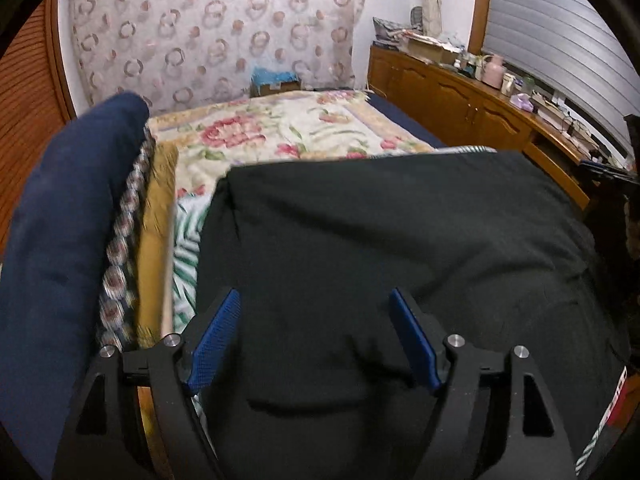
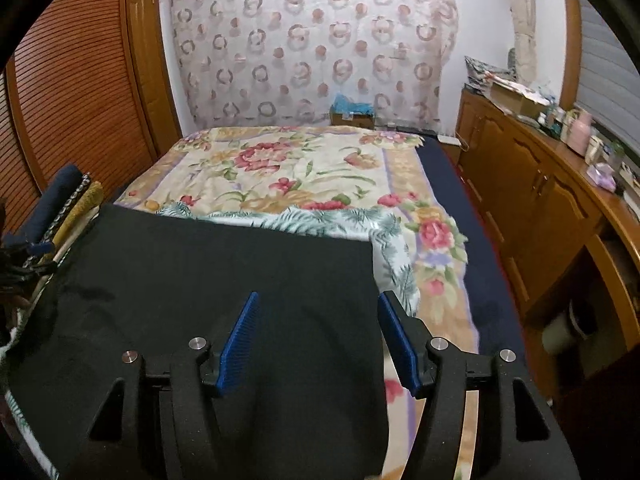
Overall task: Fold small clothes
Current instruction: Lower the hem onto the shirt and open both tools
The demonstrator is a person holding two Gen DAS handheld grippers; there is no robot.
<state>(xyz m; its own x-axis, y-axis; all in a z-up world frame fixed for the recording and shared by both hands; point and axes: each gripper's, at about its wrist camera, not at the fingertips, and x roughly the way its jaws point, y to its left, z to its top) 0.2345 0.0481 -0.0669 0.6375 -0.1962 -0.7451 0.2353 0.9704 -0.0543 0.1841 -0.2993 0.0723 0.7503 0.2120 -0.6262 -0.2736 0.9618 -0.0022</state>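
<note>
**Garment flat on the bed, stack to its left**

The garment lies on a leaf-print cloth, which lies on the floral blanket covering the bed. A stack of folded clothes sits left of the garment. A cabinet runs along the bed's right side. Behind the bed stands a box before the curtain.
</note>
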